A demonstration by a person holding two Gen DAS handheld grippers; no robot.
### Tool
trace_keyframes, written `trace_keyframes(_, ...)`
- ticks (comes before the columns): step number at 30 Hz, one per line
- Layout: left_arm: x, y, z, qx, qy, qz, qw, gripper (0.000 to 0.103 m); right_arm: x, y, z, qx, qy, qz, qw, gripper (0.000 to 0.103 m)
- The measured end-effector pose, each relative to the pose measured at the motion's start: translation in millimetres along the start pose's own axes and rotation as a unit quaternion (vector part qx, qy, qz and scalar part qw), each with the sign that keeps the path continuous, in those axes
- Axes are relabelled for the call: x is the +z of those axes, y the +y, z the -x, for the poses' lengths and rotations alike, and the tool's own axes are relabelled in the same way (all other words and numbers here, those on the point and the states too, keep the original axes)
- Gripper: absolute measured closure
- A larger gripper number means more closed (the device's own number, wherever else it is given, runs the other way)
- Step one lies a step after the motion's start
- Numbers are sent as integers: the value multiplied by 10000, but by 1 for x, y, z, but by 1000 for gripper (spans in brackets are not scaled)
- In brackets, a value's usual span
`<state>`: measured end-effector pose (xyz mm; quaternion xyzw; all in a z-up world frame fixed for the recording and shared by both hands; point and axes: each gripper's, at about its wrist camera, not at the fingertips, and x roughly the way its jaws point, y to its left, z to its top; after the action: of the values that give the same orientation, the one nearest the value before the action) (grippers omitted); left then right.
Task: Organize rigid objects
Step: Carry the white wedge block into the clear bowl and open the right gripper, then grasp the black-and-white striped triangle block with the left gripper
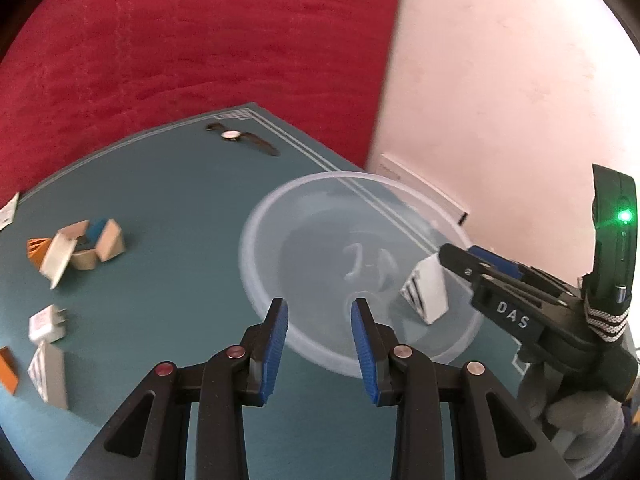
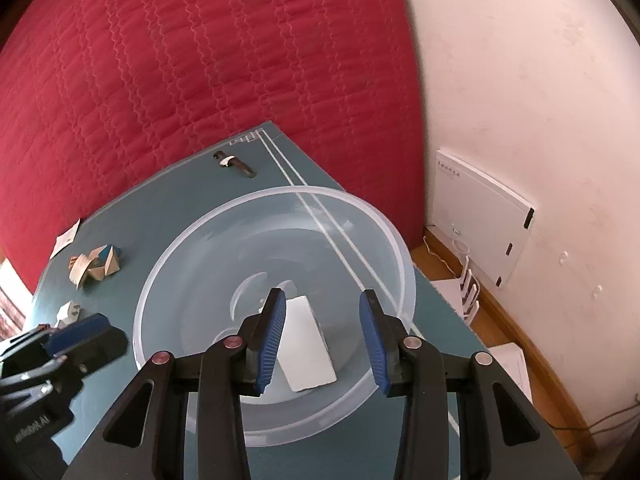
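A clear plastic bowl (image 1: pixel 256 264) stands on the teal table (image 1: pixel 168 208); it also shows in the right wrist view (image 2: pixel 168 264). A white box (image 2: pixel 310 344) lies inside the bowl, seen in the left wrist view (image 1: pixel 428 292) too. My right gripper (image 2: pixel 322 340) is open above the box, over the bowl; it appears at the bowl's right in the left wrist view (image 1: pixel 464 260). My left gripper (image 1: pixel 319 344) is open and empty at the bowl's near rim. A pile of small blocks (image 1: pixel 76 248) and a white charger (image 1: pixel 46 324) lie at the left.
A wristwatch (image 1: pixel 240 138) lies at the table's far corner. A striped white box (image 1: pixel 48 372) and an orange piece (image 1: pixel 8 368) lie at the left edge. A red quilted bed (image 2: pixel 180 80) is behind. A white router (image 2: pixel 484 216) leans against the wall.
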<state>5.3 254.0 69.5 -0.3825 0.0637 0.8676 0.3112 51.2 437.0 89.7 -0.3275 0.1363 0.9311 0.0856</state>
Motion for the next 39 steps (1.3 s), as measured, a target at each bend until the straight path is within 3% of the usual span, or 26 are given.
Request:
trace_keyframes(5, 3, -9, -1, -310, -5, -18, 9995, 68, 2, -5, 1, -30, -33, -72, 10000, 63)
trace_keyframes(9, 0, -7, 3, -69, -120, -64, 9999, 66, 3, -7, 2, -19, -59, -105, 9999, 63)
trace_keyframes(10, -2, -4, 6, 31, -170, -64, 9998, 62, 4, -7, 3, -10, -62, -107, 9999, 63)
trace_keyframes(12, -7, 7, 13, 252, -331, 23, 9991, 31, 3, -6, 2, 4, -63, -96, 9999, 63)
trace_keyframes(14, -14, 21, 19, 529, -479, 158, 9973, 16, 1, -4, 1, 23, -59, -89, 9999, 61)
trace_keyframes(18, -31, 57, 39, 1318, -710, 382, 9880, 13, -4, 2, 2, 53, -87, -68, 9999, 55)
trace_keyframes(25, -43, 127, 64, 1962, -882, 1155, 9697, 13, -14, 27, 7, 135, -139, 246, 9995, 55)
trace_keyframes(31, -57, 172, 61, 2229, -692, 1576, 9595, 16, -16, 34, 12, 146, -170, 280, 9994, 55)
trace_keyframes(39, -70, 194, 38, 2185, -177, 1881, 9574, 60, -13, 29, 11, 121, -167, 216, 9996, 55)
